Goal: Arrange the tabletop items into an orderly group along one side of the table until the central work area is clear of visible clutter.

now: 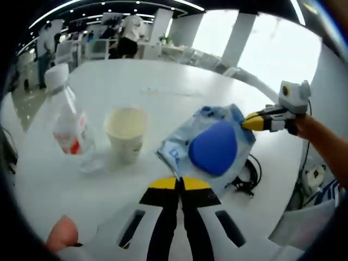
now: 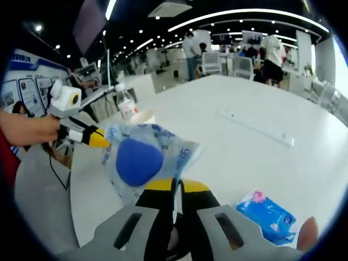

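Item: clear crinkled plastic bag [image 1: 179,142] printed in blue, with a blue rounded pad inside; sits lifted at the near table edge, between both tools.

Left gripper [image 1: 179,184]: yellow-tipped jaws drawn together, pinching the bag's near corner. Seen from the right gripper view [image 2: 100,142] at the bag's left edge.

Right gripper [image 2: 174,185]: jaws likewise closed onto the opposite edge of the bag [image 2: 182,152]; enters the left gripper view [image 1: 251,122] touching the bag's right side.

Key relation: bag spans gripper to gripper, long axis running between the two tips, each equally near. Judged to need both moving together to carry it.

Nearby, left of the bag in the left gripper view: cream paper cup [image 1: 126,133], then clear plastic bottle with white cap and red label [image 1: 68,122], both upright, close together.

Well apart on the white table [image 2: 261,103]: blue tissue packet [image 2: 266,215]; thin white flat strip [image 2: 255,130].

Black cable [image 1: 247,176] beneath the bag.
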`<action>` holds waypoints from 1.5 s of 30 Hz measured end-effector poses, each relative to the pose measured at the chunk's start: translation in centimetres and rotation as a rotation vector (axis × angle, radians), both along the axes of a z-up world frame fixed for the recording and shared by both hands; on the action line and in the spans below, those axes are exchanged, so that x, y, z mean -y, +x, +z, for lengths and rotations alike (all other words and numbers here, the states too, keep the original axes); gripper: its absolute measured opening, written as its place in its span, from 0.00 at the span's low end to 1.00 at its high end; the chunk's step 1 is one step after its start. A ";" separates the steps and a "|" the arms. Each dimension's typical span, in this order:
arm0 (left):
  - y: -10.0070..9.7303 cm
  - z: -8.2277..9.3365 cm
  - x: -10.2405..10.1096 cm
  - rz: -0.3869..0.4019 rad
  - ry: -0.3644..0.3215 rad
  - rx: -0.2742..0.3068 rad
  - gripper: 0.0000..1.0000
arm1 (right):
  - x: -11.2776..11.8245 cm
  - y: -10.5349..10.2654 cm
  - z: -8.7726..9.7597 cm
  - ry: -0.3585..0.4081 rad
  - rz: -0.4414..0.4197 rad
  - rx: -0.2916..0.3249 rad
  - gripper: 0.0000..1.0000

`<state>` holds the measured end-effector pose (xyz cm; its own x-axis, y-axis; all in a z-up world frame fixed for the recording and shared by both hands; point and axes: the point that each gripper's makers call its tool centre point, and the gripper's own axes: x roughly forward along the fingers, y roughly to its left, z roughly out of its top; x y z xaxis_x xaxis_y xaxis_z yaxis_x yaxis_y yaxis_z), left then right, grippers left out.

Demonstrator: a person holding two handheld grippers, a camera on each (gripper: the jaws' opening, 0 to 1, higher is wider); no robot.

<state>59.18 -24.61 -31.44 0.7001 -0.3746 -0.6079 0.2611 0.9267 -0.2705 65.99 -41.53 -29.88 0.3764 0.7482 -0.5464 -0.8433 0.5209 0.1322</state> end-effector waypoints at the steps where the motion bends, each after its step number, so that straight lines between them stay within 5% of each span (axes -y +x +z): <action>1: 0.3 0.2 0.3 -0.014 -0.008 0.003 0.00 | 0.3 0.2 0.0 -0.004 -0.017 -0.001 0.04; 16: 6.0 2.4 1.7 -0.120 -0.005 0.040 0.00 | 2.7 2.8 -0.2 -0.027 -0.168 -0.009 0.04; 27: 7.8 0.0 1.4 -0.089 0.055 -0.045 0.00 | 2.3 4.5 -2.9 -0.089 -0.195 -0.059 0.04; 45: 8.7 -3.2 1.3 -0.092 0.160 -0.086 0.00 | 2.2 5.2 -6.7 -0.168 -0.187 -0.114 0.04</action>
<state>67.89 -25.95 -34.62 0.6103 -0.3284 -0.7209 0.3287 0.9330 -0.1467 71.17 -43.69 -36.55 0.4286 0.5667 -0.7036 -0.7152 0.6887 0.1190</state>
